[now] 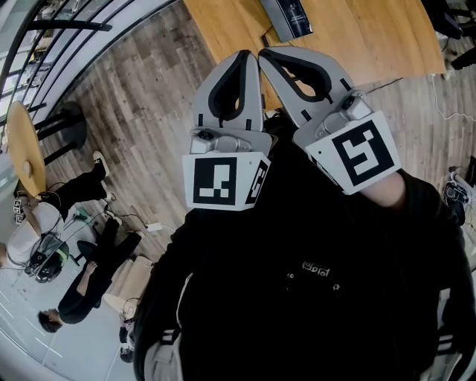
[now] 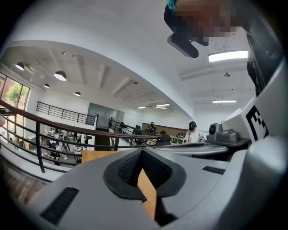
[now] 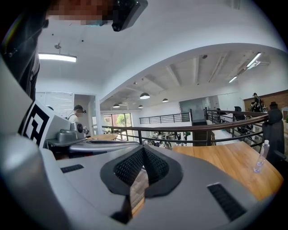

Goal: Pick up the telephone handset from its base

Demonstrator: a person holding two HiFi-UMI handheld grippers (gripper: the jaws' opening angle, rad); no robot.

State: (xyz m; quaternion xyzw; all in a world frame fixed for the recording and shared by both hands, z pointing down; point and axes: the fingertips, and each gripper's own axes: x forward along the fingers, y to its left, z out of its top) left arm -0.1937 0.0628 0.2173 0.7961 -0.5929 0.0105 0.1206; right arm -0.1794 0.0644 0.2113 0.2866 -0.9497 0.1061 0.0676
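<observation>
Two hand-held grippers sit side by side, tips almost touching, aimed at the near edge of a wooden table (image 1: pixel 357 45). The left gripper (image 1: pixel 250 56) and right gripper (image 1: pixel 262 54) each have their jaws pressed together on nothing. Beyond the tips, farther onto the table and slightly right, lies a dark boxy device (image 1: pixel 288 16), probably the telephone. Its handset and long axis cannot be made out. The right gripper seems marginally nearer.

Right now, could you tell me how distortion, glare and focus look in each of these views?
Head view: strong fisheye, the floorboards curve, light even, no glare. Left gripper view: the railing bows, a ceiling light blows out white, the left tongs fill the lower frame, slightly soft. Right gripper view: same bowing, bright strip light.
</observation>
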